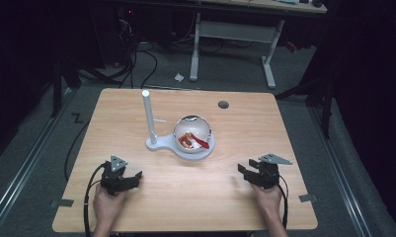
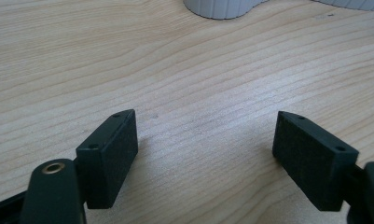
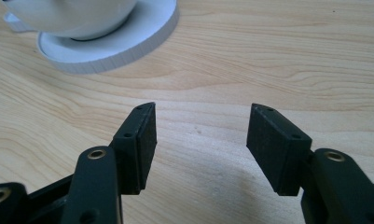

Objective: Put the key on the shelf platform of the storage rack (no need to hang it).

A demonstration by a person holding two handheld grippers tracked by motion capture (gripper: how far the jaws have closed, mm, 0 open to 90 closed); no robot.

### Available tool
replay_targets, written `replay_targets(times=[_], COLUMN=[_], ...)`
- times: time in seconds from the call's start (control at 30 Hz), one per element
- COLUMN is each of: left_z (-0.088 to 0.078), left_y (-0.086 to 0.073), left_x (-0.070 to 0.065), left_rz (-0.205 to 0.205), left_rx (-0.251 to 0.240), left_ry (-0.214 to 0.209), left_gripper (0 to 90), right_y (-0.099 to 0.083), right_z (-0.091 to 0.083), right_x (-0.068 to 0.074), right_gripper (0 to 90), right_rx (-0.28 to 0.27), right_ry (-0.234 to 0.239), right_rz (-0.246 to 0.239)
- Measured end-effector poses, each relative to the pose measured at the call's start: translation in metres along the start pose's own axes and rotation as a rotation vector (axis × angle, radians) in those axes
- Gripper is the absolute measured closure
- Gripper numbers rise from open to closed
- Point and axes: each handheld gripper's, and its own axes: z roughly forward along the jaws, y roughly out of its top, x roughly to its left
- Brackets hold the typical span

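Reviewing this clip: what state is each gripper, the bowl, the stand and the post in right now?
left gripper: open, jaws wide apart, nothing between them.
right gripper: open, nothing between its jaws.
bowl: upright on the stand, red pieces inside.
white stand: flat on the table.
white post: upright, nothing hanging on it.

Red and orange pieces inside the clear globe: too small and glare-washed to identify.

Left gripper view: white base cut off by the top edge, ribbed rim alone visible. A second white edge is clipped at the top right corner; cannot tell what it belongs to.

Right gripper view: the globe is cropped at the top, only its lower curve seen; the base runs off the left edge.

High view: both forearms cut by the bottom edge. Room beyond the table is too dark to read.
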Motion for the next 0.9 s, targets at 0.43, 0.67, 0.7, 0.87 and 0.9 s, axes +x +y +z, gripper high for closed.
replay_targets(times=[0.43, 0.67, 0.7, 0.87, 0.9], left_z=[0.0, 0.0, 0.0, 0.0, 0.0], left_y=[0.0, 0.0, 0.0, 0.0, 0.0], left_x=[0.0, 0.0, 0.0, 0.0, 0.0], left_rz=[-0.001, 0.0, 0.0, 0.0, 0.0], left_rx=[0.0, 0.0, 0.0, 0.0, 0.0], left_ry=[0.0, 0.0, 0.0, 0.0, 0.0], left_gripper=[22.5, 22.4, 22.4, 22.4, 22.4], right_y=[-0.005, -0.007, -0.007, -0.007, -0.007], right_z=[0.015, 0.021, 0.021, 0.021, 0.021], right_x=[0.002, 0.005, 0.005, 0.007, 0.007], right_gripper=[41.7, 40.6, 40.7, 40.1, 40.0], right_rx=[0.047, 0.085, 0.083, 0.092, 0.092], right_ry=[-0.055, -0.087, -0.091, -0.1, -0.101], right_rz=[-0.041, -0.08, -0.084, -0.103, -0.108])
